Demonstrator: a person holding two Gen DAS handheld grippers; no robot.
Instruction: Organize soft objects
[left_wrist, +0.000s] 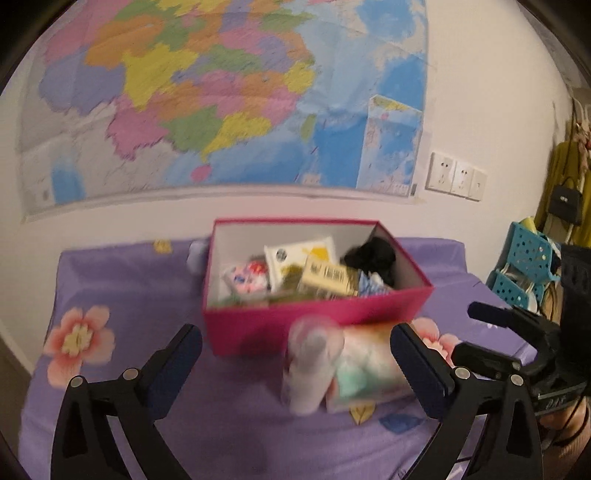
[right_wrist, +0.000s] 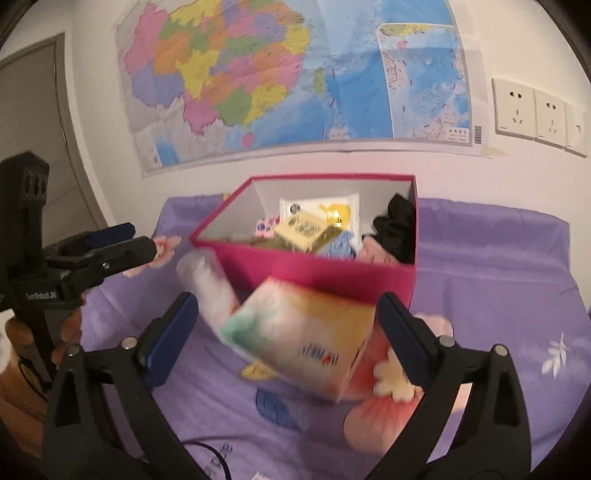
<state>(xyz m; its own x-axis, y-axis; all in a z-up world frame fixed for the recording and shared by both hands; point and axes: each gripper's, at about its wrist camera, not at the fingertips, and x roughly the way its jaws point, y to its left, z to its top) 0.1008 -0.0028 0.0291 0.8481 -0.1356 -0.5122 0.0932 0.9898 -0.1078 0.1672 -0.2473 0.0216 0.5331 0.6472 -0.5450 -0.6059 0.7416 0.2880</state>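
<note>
A pink box (left_wrist: 314, 314) stands open on the purple flowered sheet (left_wrist: 122, 280), holding several packets and a black cloth (left_wrist: 373, 254). In front of it are a pale cylindrical pack (left_wrist: 310, 365) and a pastel tissue pack (left_wrist: 369, 365), both blurred. My left gripper (left_wrist: 295, 336) is open; both packs lie between its spread fingers, apart from the pads. In the right wrist view, my right gripper (right_wrist: 288, 301) is open around the tilted tissue pack (right_wrist: 299, 336), with the pads not pressing it. The cylindrical pack (right_wrist: 210, 291) leans by the box (right_wrist: 321, 273), with the left gripper (right_wrist: 122, 240) further left.
A large map (left_wrist: 221, 92) and wall sockets (left_wrist: 458, 177) are on the wall behind the bed. Blue baskets (left_wrist: 524, 266) and a black bag (left_wrist: 565, 199) stand at the right. A door (right_wrist: 33, 129) is at the left. A black cable (right_wrist: 214, 454) lies on the sheet.
</note>
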